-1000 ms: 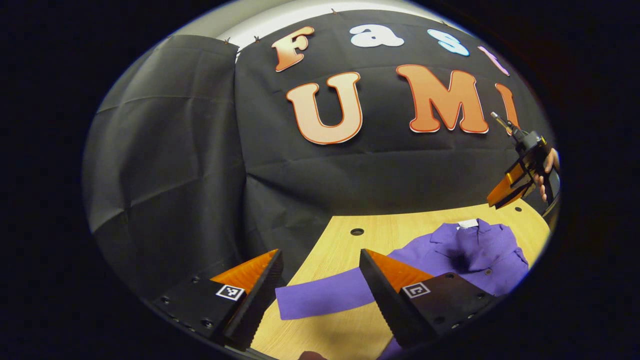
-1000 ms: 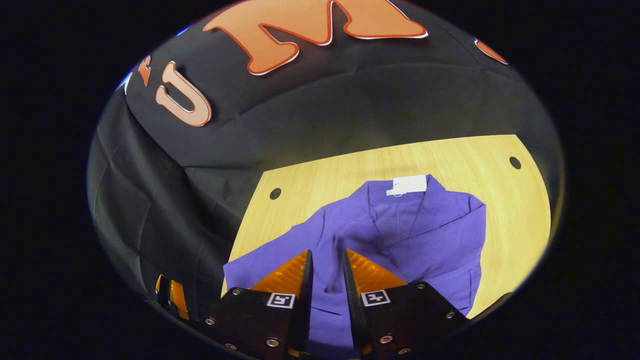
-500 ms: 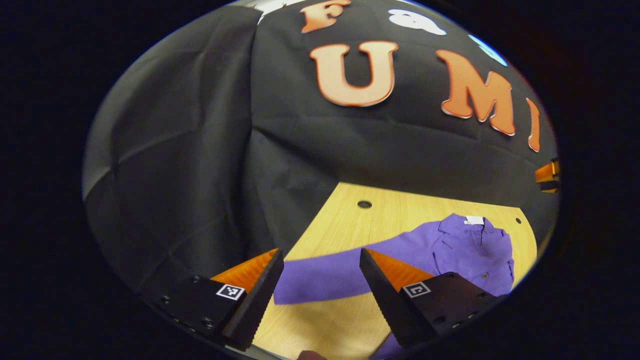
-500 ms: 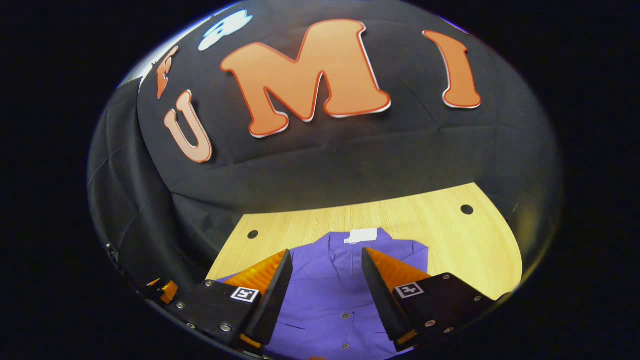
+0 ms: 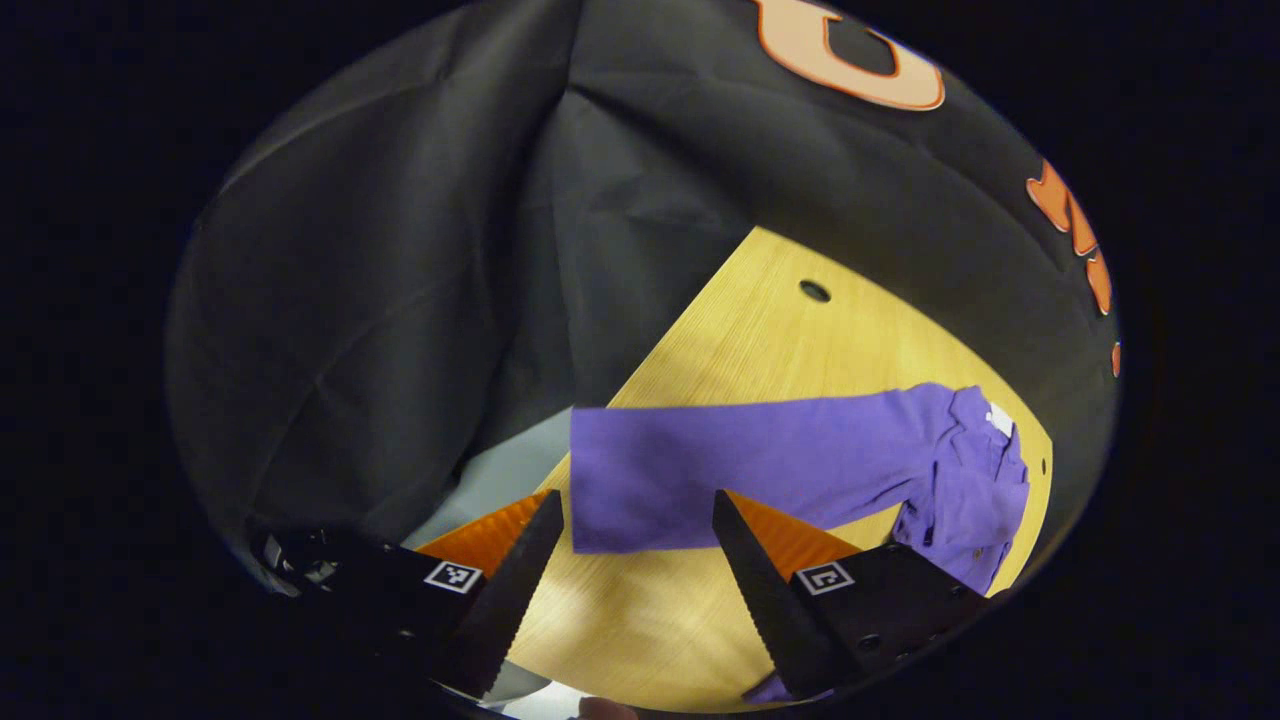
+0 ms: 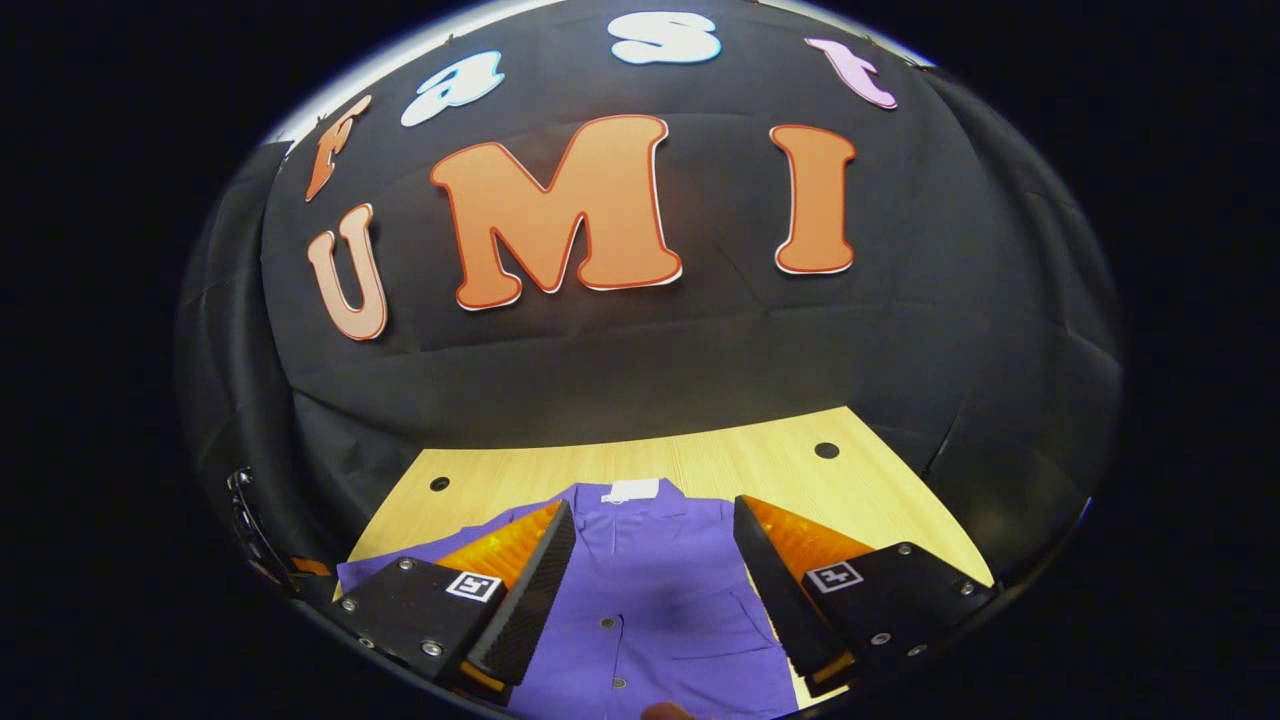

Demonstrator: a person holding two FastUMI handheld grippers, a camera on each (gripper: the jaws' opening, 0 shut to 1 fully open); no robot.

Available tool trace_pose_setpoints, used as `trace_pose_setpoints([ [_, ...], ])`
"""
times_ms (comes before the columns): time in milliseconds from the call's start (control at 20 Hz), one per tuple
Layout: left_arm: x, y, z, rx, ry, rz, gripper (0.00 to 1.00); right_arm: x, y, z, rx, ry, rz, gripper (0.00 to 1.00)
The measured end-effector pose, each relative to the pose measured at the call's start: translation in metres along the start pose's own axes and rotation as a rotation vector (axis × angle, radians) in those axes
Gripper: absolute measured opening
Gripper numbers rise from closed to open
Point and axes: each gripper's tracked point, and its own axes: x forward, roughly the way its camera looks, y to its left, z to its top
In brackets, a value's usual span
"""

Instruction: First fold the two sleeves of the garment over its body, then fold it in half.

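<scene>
A purple button-up garment (image 6: 655,590) with a white collar label (image 6: 630,490) lies flat on the wooden table (image 6: 700,460). In the left gripper view one long purple sleeve (image 5: 740,460) stretches straight out from the garment's body (image 5: 970,490) to the table's near edge. My left gripper (image 5: 635,540) hangs open just above the sleeve's cuff end, nothing between its fingers. My right gripper (image 6: 655,555) is open above the garment's chest, holding nothing. The other sleeve is folded onto the body.
The wooden table (image 5: 780,340) has small round holes near its far corners (image 5: 814,291) (image 6: 826,450). Black cloth walls close in behind and to the left. A pale floor strip (image 5: 490,480) shows past the table's left edge.
My right gripper opened and pulled back and up from the garment's body. My left gripper tilted down and swung toward the outstretched sleeve's cuff end.
</scene>
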Motion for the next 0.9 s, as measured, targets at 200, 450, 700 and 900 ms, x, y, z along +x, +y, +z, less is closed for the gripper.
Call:
trace_pose_setpoints([
  [200,0.025,-0.001,-0.014,0.026,0.117,0.005,0.98,-0.014,-0.012,0.000,-0.062,-0.010,-0.012,0.95],
  [450,0.050,0.015,-0.023,-0.040,0.271,0.011,0.98,-0.027,-0.023,0.006,-0.035,-0.030,-0.004,0.95],
  [700,0.065,0.008,-0.025,-0.038,0.338,0.014,0.98,-0.037,-0.039,-0.002,-0.030,-0.015,0.006,0.95],
  [900,0.070,0.016,-0.024,-0.024,0.364,0.036,0.94,-0.045,-0.051,-0.007,-0.026,-0.005,-0.004,0.95],
])
